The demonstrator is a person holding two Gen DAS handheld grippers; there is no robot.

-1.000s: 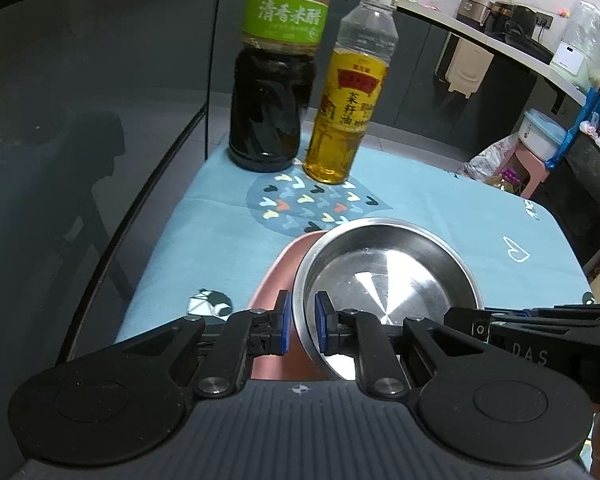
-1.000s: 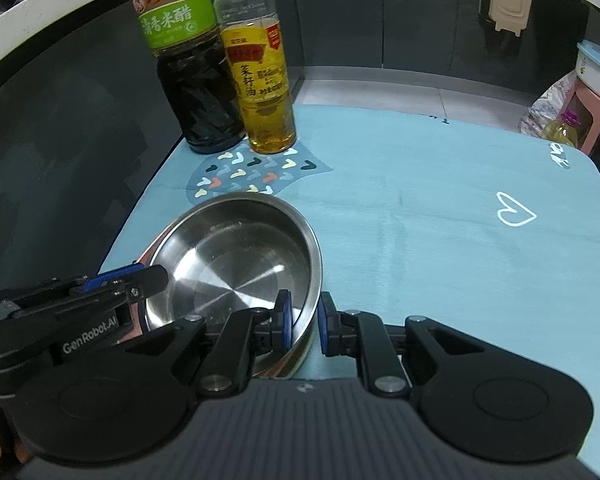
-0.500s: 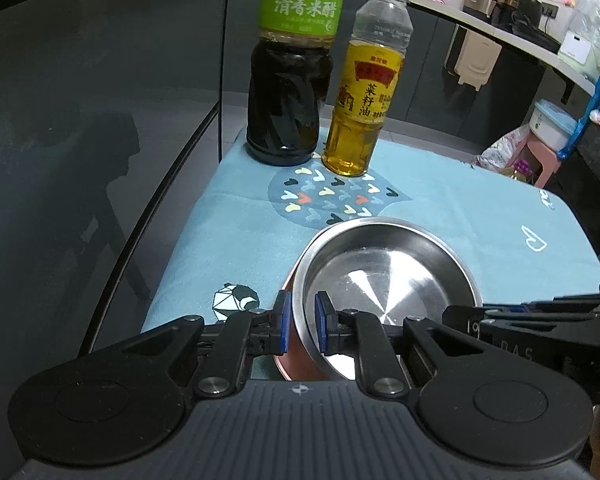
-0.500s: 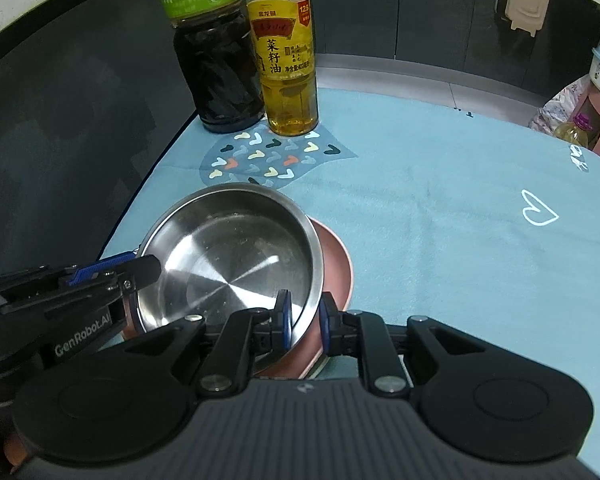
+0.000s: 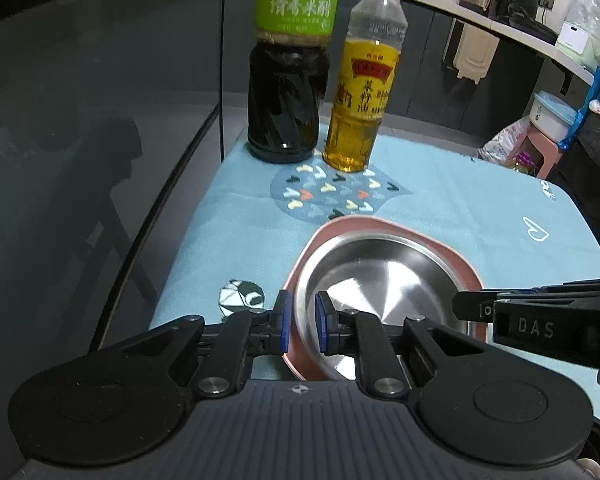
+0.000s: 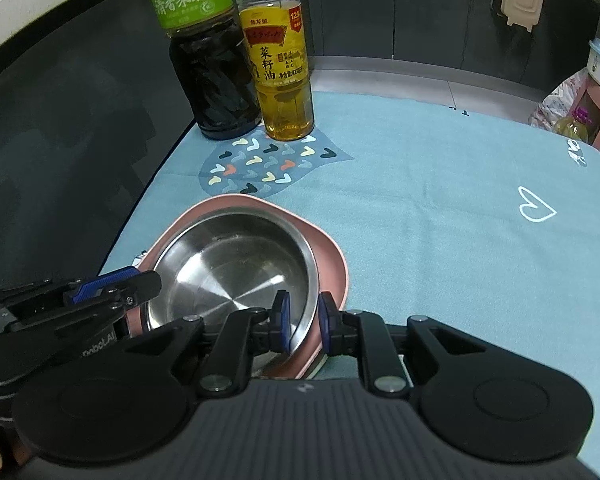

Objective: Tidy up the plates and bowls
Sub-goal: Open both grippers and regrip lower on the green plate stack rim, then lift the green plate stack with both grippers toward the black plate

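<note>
The steel bowl (image 5: 384,280) was found seated in the pink plate (image 6: 332,268). Its rim was straddled by the left gripper (image 5: 302,322), whose jaws were opening, and the right gripper (image 6: 303,322), jaws barely parted; contact could not be confirmed.

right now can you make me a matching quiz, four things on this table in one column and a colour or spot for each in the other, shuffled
Things:
1. steel bowl
2. plate
3. vinegar bottle
4. oil bottle

Descriptions:
A. pink, lying on the blue tablecloth
B. green label, dark liquid
C. shiny, sitting inside the pink dish
D. yellow label, golden liquid

Pairs: 1-C, 2-A, 3-B, 4-D
</note>
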